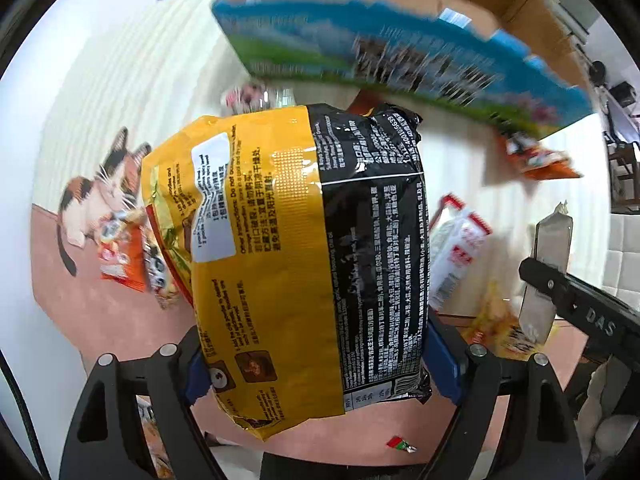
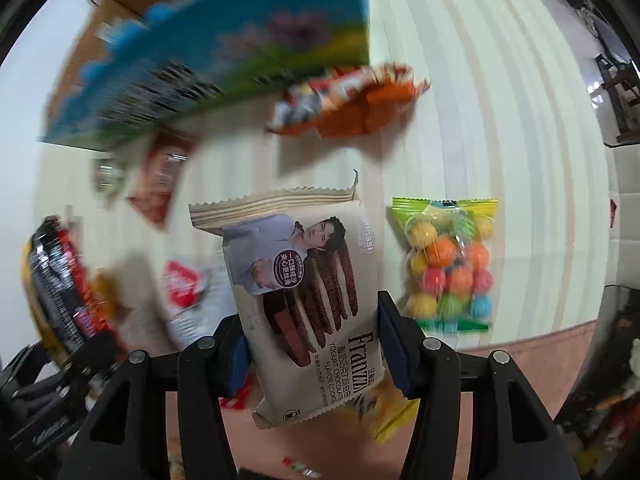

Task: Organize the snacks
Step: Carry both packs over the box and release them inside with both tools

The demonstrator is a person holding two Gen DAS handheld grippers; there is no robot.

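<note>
Here the left gripper (image 1: pixel 316 364) pinches a big yellow-and-black noodle packet (image 1: pixel 296 248) between its blue pads, the packet lifted clear of the surface and filling the middle of the left wrist view. The right gripper (image 2: pixel 312 344) pinches a beige cookie packet (image 2: pixel 304 292) printed "Franzzi" and "yogurt chocolate flavor cookie", also held up off the surface; its blue pads press the packet's two sides.

Around them lie other snacks. To the right of the cookie packet, flat on the surface, is a clear bag of coloured candy balls (image 2: pixel 450 264). Farther off is an orange snack bag (image 2: pixel 348 108), blurred. A white-and-red packet (image 1: pixel 460 252) lies right of the noodle packet, and another orange pouch (image 1: pixel 124 256) lies to its left, beside a printed cat (image 1: pixel 96 196) on the covering.

At the far side stands a cardboard box (image 1: pixel 400 52) with a blue-and-green printed outer face and a plain brown inside, its flaps open.

The surface is covered by a cloth (image 2: pixel 480 120) with pale cream stripes over the far part and a salmon-pink band (image 1: pixel 100 312) along the near edge. Beyond the surface, at the right edge of both views, dark furniture (image 1: pixel 620 172) and a light floor show, too small to tell more.
</note>
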